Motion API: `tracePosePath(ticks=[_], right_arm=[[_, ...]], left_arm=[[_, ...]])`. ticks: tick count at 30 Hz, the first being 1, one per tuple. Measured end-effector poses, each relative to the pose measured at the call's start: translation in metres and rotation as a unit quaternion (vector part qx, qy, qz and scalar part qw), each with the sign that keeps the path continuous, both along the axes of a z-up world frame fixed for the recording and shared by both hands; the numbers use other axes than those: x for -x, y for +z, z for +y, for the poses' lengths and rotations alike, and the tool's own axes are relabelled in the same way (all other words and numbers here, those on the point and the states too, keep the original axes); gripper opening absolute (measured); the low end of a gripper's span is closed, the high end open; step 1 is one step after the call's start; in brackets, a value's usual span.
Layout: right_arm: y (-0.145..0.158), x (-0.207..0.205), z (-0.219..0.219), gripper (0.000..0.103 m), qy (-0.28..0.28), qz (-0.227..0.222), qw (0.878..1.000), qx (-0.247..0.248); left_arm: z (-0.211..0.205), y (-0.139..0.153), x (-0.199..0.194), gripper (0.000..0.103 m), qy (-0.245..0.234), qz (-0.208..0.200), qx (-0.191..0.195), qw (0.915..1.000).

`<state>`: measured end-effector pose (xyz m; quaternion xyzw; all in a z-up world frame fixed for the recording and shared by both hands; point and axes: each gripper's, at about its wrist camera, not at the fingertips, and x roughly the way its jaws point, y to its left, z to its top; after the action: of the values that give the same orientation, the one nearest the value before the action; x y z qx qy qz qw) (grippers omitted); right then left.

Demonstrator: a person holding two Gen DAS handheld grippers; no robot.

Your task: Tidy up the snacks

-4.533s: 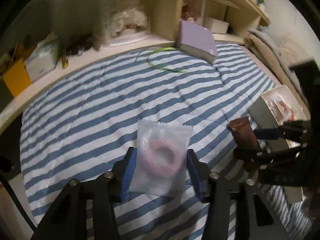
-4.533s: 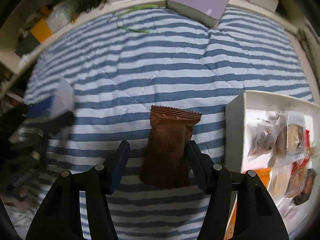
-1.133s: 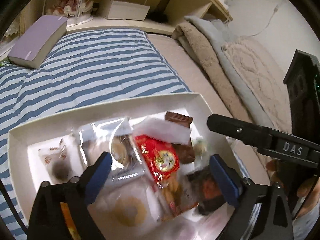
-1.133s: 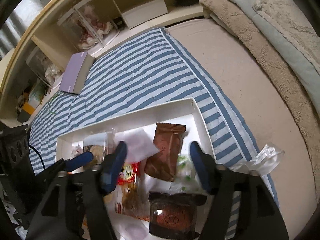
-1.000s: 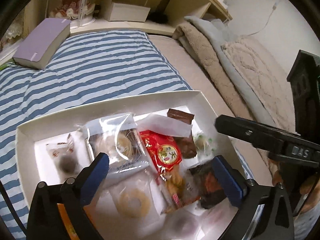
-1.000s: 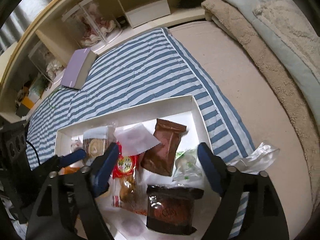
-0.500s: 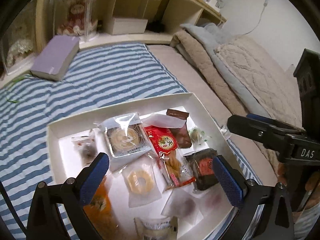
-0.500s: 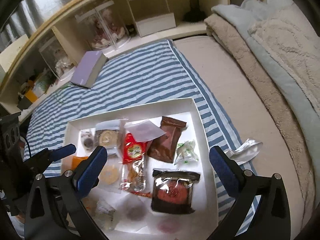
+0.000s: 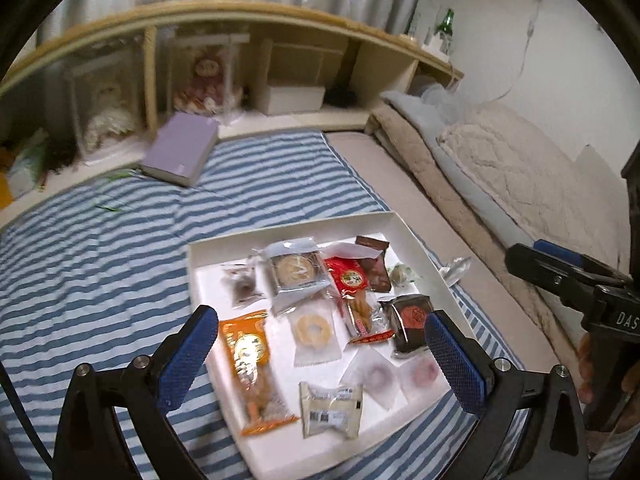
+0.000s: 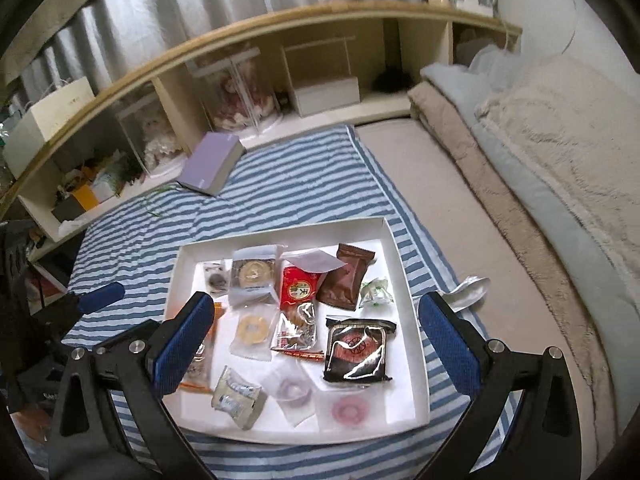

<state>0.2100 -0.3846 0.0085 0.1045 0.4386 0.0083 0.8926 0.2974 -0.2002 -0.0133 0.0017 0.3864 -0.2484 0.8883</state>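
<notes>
Snacks lay in the white box [image 10: 404,280] in the middle of the frame, on the striped blanket [image 10: 304,184]. Left tongs [image 9: 320,354] and right tongs [image 10: 312,338] stood wide apart, holding nothing. The brown packet [image 10: 348,276] looked light, crinkly and slippery; its sealed edge seemed best to pinch
</notes>
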Motion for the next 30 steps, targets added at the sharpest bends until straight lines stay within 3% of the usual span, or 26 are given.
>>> tracePosePath(ticks=[12, 19, 30], right_arm=[[0.032, 0.076, 0.025, 0.103, 0.0, -0.058, 0.997, 0.045], [0.029, 0.113, 0.034, 0.103, -0.006, -0.077, 0.995, 0.065], [0.01, 0.156, 0.048, 0.103, -0.011, -0.099, 0.99, 0.095]], left_arm=[[0.044, 0.031, 0.097, 0.103, 0.052, -0.045, 0.005, 0.9976], [0.067, 0.022, 0.142, 0.103, 0.07, -0.059, 0.014, 0.9957], [0.075, -0.002, 0.186, 0.103, 0.066, -0.084, -0.021, 0.9941]])
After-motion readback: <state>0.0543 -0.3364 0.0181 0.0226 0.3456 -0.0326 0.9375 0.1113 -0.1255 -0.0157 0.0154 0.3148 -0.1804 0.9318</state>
